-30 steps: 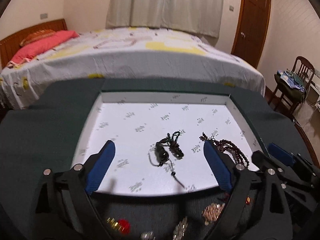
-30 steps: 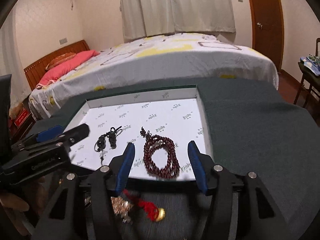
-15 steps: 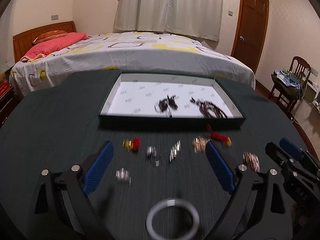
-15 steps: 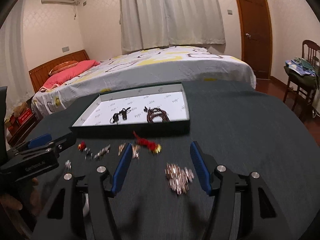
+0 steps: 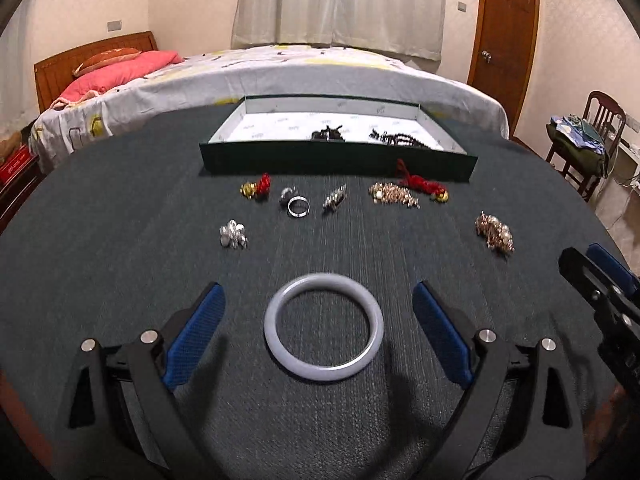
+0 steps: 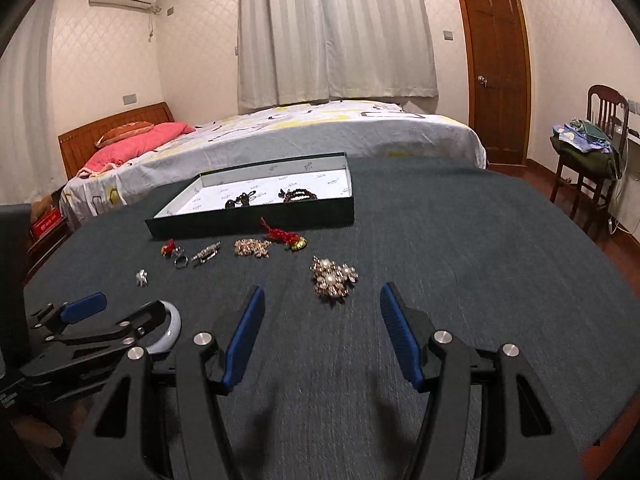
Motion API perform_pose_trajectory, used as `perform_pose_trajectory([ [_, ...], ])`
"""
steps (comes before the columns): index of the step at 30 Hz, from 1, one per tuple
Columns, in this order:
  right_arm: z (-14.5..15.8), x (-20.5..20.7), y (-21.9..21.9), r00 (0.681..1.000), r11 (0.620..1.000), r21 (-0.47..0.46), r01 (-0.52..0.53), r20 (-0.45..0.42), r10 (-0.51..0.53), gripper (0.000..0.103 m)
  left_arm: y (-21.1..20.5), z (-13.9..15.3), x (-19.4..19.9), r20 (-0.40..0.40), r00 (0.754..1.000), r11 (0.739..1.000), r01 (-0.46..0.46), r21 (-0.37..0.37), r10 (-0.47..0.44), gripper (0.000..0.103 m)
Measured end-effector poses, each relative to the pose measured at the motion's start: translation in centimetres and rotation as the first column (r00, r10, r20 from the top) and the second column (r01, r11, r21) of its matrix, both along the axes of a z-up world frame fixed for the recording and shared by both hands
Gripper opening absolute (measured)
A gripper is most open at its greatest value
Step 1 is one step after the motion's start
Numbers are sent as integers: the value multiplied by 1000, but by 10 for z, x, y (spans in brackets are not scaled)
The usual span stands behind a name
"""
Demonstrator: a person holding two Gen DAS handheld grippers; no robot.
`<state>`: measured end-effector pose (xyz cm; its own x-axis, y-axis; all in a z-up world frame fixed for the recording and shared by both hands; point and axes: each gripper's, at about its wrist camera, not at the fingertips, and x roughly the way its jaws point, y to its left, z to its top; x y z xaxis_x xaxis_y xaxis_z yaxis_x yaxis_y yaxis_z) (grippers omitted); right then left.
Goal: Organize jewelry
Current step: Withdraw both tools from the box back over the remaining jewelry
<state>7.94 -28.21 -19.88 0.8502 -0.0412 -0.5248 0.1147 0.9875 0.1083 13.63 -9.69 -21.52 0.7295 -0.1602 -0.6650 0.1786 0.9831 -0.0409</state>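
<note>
A pale grey bangle [image 5: 323,326] lies on the dark table between the blue pads of my open left gripper [image 5: 320,332]; nothing touches it. A pearl brooch [image 6: 334,279] lies just ahead of my open right gripper [image 6: 322,328]. A dark green tray [image 5: 340,158] with white lining holds a black cord piece [image 5: 328,134] and a dark red bead bracelet [image 5: 400,138]. In front of the tray lie a red tassel charm [image 5: 418,184], a gold chain [image 5: 394,194], a silver ring [image 5: 298,205] and a silver cluster [image 5: 233,234].
The round table has a dark green cloth [image 6: 460,248]. A bed [image 6: 280,136] stands behind it. A wooden chair [image 6: 592,152] with clothes is at the right, near a door [image 6: 496,64].
Both grippers have drawn back from above the tray to the near side of the table. The bangle now lies between the left pads and the brooch before the right ones.
</note>
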Motion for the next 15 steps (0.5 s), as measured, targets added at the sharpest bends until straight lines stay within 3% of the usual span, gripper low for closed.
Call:
perform_pose_trajectory([
  [12,-11,-6,4,1000,1000,4,-15,-17,15,59,2,-17,3,-26,999,999,-32,29,32,92],
  [15,-11,-6,4,1000,1000,8,-16,-21,16,59,-1,-19,5,-47,999,999,1,45,1,80],
])
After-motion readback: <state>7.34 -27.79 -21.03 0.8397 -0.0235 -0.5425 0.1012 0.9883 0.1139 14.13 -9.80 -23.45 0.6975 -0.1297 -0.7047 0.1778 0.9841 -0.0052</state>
